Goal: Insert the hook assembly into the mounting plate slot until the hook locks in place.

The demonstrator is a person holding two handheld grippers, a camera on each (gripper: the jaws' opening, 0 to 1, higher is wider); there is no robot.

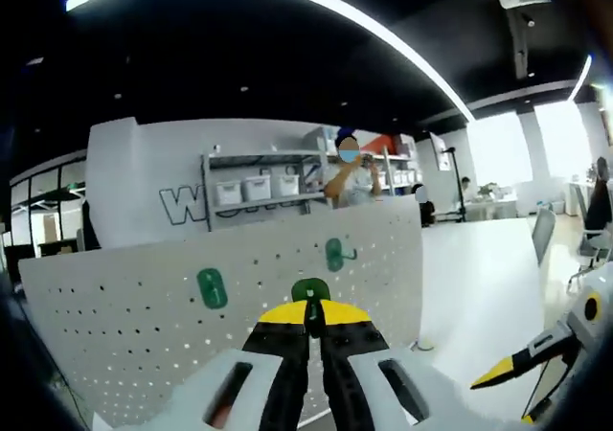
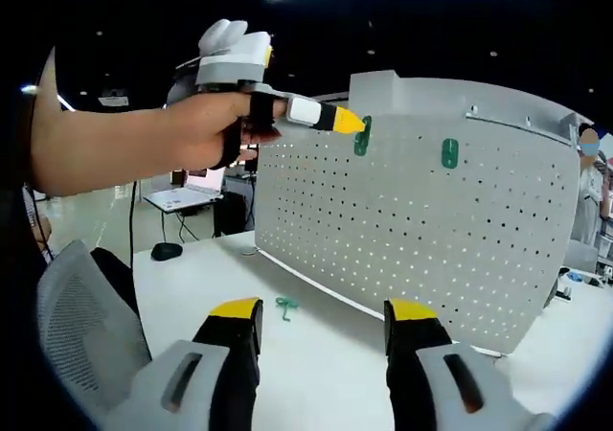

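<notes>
**Green hook at the pegboard**

My left tool (image 1: 313, 318) pinches a green hook (image 1: 310, 292) against the white perforated pegboard (image 2: 421, 230), near two mounted green hooks (image 2: 449, 152). My right tool (image 2: 321, 328) is spread above the worktop (image 2: 316, 354), where another hook (image 2: 285, 306) lies.

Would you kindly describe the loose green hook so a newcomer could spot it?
Find the white pegboard standing on the white table. In front of its lower edge lies a green hook; unlike the other green pieces, it is on the tabletop.
</notes>
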